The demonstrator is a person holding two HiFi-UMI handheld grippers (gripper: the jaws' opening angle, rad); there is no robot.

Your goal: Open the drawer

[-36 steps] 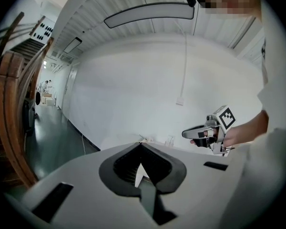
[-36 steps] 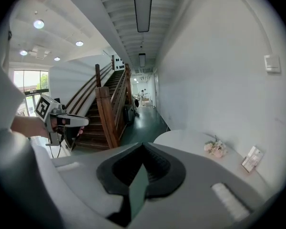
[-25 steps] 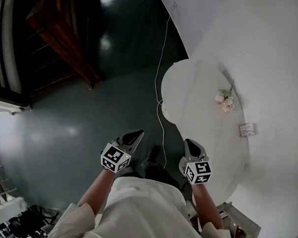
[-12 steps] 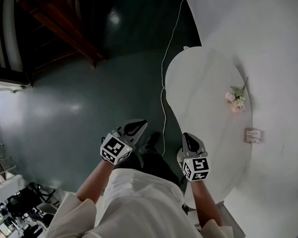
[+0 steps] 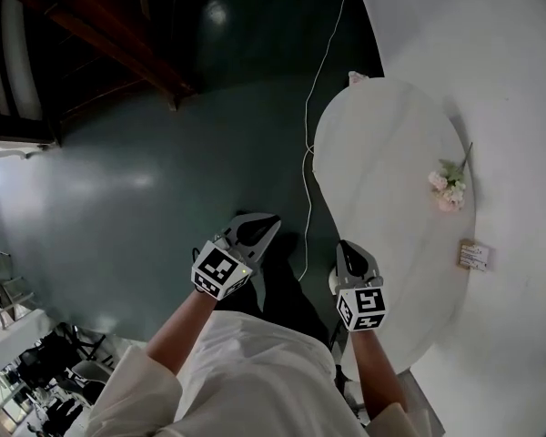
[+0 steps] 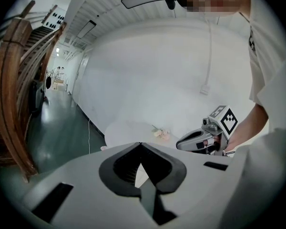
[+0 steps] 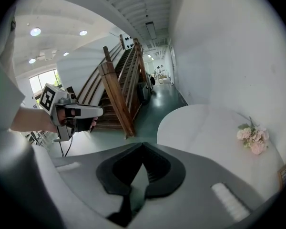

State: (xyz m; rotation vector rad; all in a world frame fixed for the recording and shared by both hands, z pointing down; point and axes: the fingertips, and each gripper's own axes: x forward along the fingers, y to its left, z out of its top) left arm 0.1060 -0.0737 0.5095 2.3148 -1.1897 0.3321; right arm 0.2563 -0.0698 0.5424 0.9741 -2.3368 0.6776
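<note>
No drawer shows in any view. In the head view my left gripper (image 5: 260,228) and right gripper (image 5: 348,250) are held side by side in front of the person's body, above the dark green floor (image 5: 118,198). Both are shut with nothing in them. The right one hangs near the front edge of a white oval table (image 5: 382,208). In the left gripper view my left gripper (image 6: 141,145) has its jaws closed tip to tip, and the right gripper (image 6: 180,145) shows beyond them. The right gripper view shows that gripper (image 7: 143,145) closed the same way, with the left gripper (image 7: 99,111) off to its left.
On the table lie a small bunch of pink flowers (image 5: 448,188) and a small card (image 5: 474,256). A white cable (image 5: 308,153) runs down the floor beside the table. A wooden staircase (image 5: 109,53) stands at the upper left, a white wall (image 5: 491,53) at the right, clutter (image 5: 36,371) at the lower left.
The head view has swung, so the table and flowers now sit further right. Both grippers have sunk a little and stay shut and empty.
</note>
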